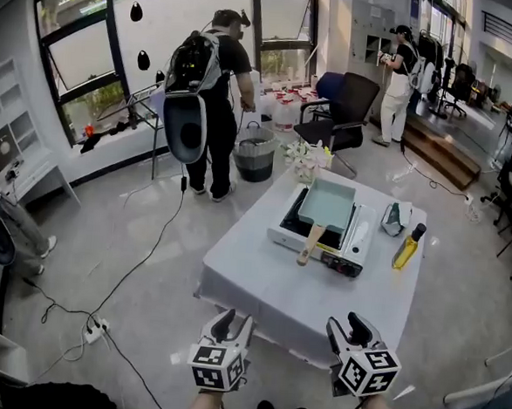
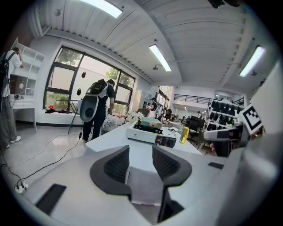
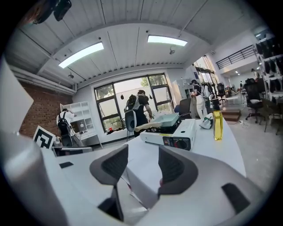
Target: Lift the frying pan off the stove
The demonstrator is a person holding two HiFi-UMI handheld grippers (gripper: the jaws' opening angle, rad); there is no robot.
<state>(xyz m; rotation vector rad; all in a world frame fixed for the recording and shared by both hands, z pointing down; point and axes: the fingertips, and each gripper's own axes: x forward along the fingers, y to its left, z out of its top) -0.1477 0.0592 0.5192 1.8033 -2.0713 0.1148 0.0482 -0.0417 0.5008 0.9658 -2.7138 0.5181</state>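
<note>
both grippers are held in the air at the near edge of the table, touching nothing. left gripper [image 1: 230, 323]: jaws apart and released. in its own view the left gripper [image 2: 140, 152] shows a clear gap between the dark ribbed pads, with nothing in it and only white tablecloth visible beyond. right gripper [image 1: 350, 326]: jaws likewise spread and empty. in its own view the right gripper [image 3: 142, 152] has only bare cloth showing through the gap. each gripper carries its marker cube toward the person, and both point toward the stove. the pale teal rectangular frying pan [image 1: 327, 204] sits on the burner of the white portable tabletop stove [image 1: 361, 233], which stands near the middle of the table draped in white cloth [image 1: 250, 286]. the pan's light wooden handle [image 1: 310, 245] points back toward the near edge and overhangs the stove's front. the pan is well apart from both grippers and not yet contacted. the right gripper view shows the pan level on the stove, with the handle jutting left. a yellow oil bottle with a black cap [image 1: 408, 247] stands upright just right of the stove. a crumpled grey-and-white item [image 1: 395, 218] lies behind the bottle, identity unclear. a bunch of white flowers [image 1: 303, 159] is at the far left corner of the table. a person with a black backpack [image 1: 207, 91] stands by the windows beyond the table, back turned.
</note>
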